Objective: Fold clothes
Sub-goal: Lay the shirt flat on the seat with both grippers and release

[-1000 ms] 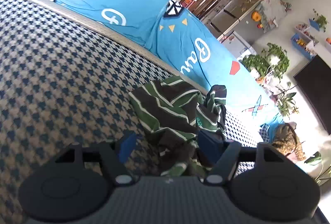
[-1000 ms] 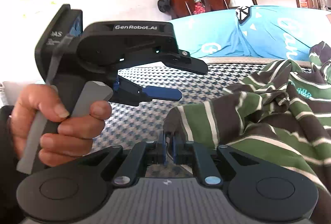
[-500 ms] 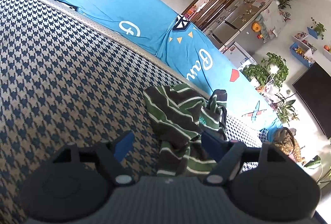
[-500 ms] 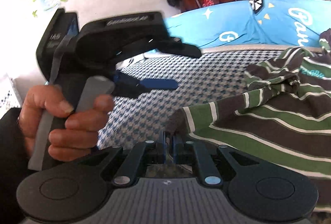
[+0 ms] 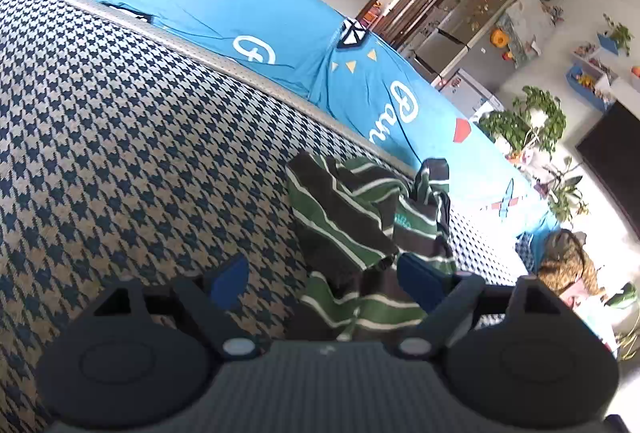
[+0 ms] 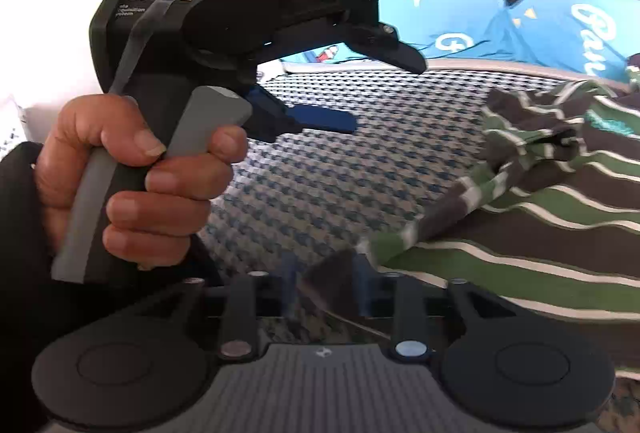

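My left gripper (image 5: 320, 279) is spread above the striped garment (image 5: 360, 217) on the houndstooth cover (image 5: 140, 137); my right gripper (image 6: 325, 283), parted, straddles its hem beside a blue sheet (image 5: 280, 29).

Shirt (image 5: 352, 225): dark brown and green bands with thin white stripes; a teal patch near the crumpled top.
Cover (image 5: 120, 137): navy and tan houndstooth with a pale grey edge band.
Sheet (image 5: 192, 1): bright blue, printed with white stars and letters, small yellow triangles, red shapes.
Left gripper (image 5: 324, 277): black body, blue pads.
Right gripper (image 6: 325, 283): black body, blue pads.
Hand (image 6: 132, 185): black sleeve.
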Demonstrator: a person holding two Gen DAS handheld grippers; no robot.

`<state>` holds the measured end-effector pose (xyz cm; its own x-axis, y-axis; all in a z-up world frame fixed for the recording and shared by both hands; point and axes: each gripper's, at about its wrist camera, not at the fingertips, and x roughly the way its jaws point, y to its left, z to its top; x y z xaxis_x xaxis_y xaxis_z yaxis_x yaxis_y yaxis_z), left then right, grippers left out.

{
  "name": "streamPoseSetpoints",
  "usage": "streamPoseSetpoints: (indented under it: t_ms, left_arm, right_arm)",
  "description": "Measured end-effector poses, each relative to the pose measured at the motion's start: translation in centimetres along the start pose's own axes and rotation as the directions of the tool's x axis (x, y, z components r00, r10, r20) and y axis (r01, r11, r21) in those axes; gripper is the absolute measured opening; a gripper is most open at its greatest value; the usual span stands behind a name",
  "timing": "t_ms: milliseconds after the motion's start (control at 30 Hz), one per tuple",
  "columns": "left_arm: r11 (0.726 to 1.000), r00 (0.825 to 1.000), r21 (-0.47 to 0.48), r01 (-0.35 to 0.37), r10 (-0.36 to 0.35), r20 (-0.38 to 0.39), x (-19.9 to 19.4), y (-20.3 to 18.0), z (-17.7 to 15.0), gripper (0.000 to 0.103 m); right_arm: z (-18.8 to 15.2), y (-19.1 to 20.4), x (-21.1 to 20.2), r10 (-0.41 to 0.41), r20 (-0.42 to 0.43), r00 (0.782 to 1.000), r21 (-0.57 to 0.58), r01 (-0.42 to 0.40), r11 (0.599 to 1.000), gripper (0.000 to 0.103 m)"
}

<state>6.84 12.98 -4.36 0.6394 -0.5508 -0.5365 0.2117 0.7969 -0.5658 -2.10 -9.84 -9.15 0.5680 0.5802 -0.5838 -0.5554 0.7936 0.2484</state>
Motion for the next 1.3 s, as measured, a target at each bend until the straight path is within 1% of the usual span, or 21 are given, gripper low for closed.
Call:
streamPoseSetpoints:
  t_ms: [133, 233, 300, 400, 567, 700, 833, 933, 1100, 1167, 1200, 1300]
  left_arm:
    - [0.999, 1.0, 0.041, 0.0, 0.0, -0.019, 0.7, -1.0, -0.6, 0.092]
    - [0.998, 0.999, 0.064, 0.01, -0.007, -0.044, 1.3, -1.7, -1.3, 0.092]
    - [0.996, 0.998, 0.088, 0.016, -0.01, -0.061, 1.7, -2.2, -1.9, 0.093]
    - [0.992, 0.996, 0.124, 0.028, -0.017, -0.089, 2.2, -3.0, -2.8, 0.095]
    - [0.981, 0.99, 0.187, 0.05, -0.024, -0.138, 3.1, -4.5, -4.6, 0.096]
    - [0.968, 0.985, 0.241, 0.066, -0.025, -0.168, 3.8, -5.7, -5.9, 0.096]
    - [0.954, 0.984, 0.295, 0.059, -0.006, -0.178, 4.3, -6.7, -7.0, 0.097]
    - [0.946, 0.983, 0.32, 0.053, 0.007, -0.184, 4.6, -7.0, -7.5, 0.097]
    - [0.936, 0.982, 0.35, 0.045, 0.022, -0.185, 4.9, -7.4, -7.9, 0.099]
    - [0.934, 0.983, 0.355, 0.042, 0.025, -0.183, 4.9, -7.5, -8.0, 0.099]
    - [0.934, 0.983, 0.356, 0.042, 0.025, -0.181, 4.9, -7.5, -8.0, 0.099]
    - [0.935, 0.985, 0.351, 0.043, 0.02, -0.174, 4.9, -7.4, -8.0, 0.1]
  right_arm:
    - [-0.6, -1.4, -1.0, -0.062, 0.009, 0.998, 0.026, 0.062, 0.998, 0.041]
    - [-1.3, -2.7, -2.4, -0.117, 0.03, 0.993, 0.063, 0.115, 0.991, 0.047]
    - [-1.8, -3.3, -3.7, -0.157, 0.044, 0.987, 0.086, 0.152, 0.985, 0.049]
    - [-2.5, -4.3, -5.4, -0.223, 0.058, 0.973, 0.116, 0.215, 0.97, 0.05]
    - [-3.7, -5.7, -9.3, -0.334, 0.073, 0.94, 0.171, 0.318, 0.933, 0.05]
    - [-4.6, -7.8, -11.6, -0.416, 0.073, 0.906, 0.252, 0.387, 0.887, 0.051]
    - [-5.3, -9.7, -13.7, -0.498, 0.067, 0.865, 0.337, 0.45, 0.827, 0.055]
    - [-5.8, -11.1, -14.8, -0.567, 0.049, 0.822, 0.392, 0.506, 0.768, 0.056]
    - [-6.8, -13.3, -16.4, -0.67, 0.001, 0.742, 0.463, 0.594, 0.658, 0.057]
    - [-7.4, -14.3, -16.7, -0.684, -0.014, 0.729, 0.496, 0.599, 0.628, 0.057]
    - [-7.6, -14.8, -16.7, -0.684, -0.025, 0.729, 0.509, 0.598, 0.619, 0.057]
    - [-8.2, -15.9, -16.4, -0.67, -0.054, 0.74, 0.537, 0.587, 0.606, 0.058]
